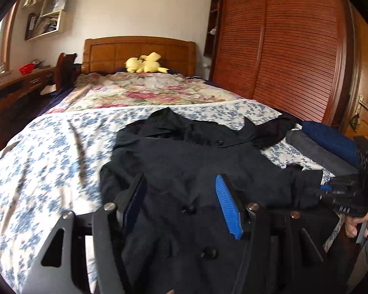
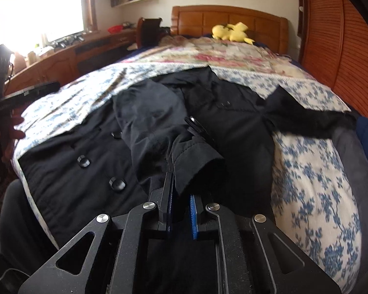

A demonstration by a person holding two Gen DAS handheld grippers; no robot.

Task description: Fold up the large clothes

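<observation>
A large black buttoned coat (image 1: 184,161) lies spread on the bed, collar toward the headboard; it also shows in the right wrist view (image 2: 233,112). My left gripper (image 1: 181,193) is open above the coat's front, blue pads apart, holding nothing. My right gripper (image 2: 181,183) is shut on the cuff of the coat's sleeve (image 2: 159,127), which is folded across the coat's front. The other sleeve (image 2: 306,120) stretches out to the right. The right gripper also shows at the right edge of the left wrist view (image 1: 331,191).
The bed has a blue floral sheet (image 1: 49,152) and a pink floral quilt (image 1: 144,93), with a yellow plush toy (image 1: 144,65) by the headboard. Folded grey and blue clothes (image 1: 326,144) lie at the bed's right edge. A wooden wardrobe (image 1: 282,49) stands right, a desk (image 1: 19,83) left.
</observation>
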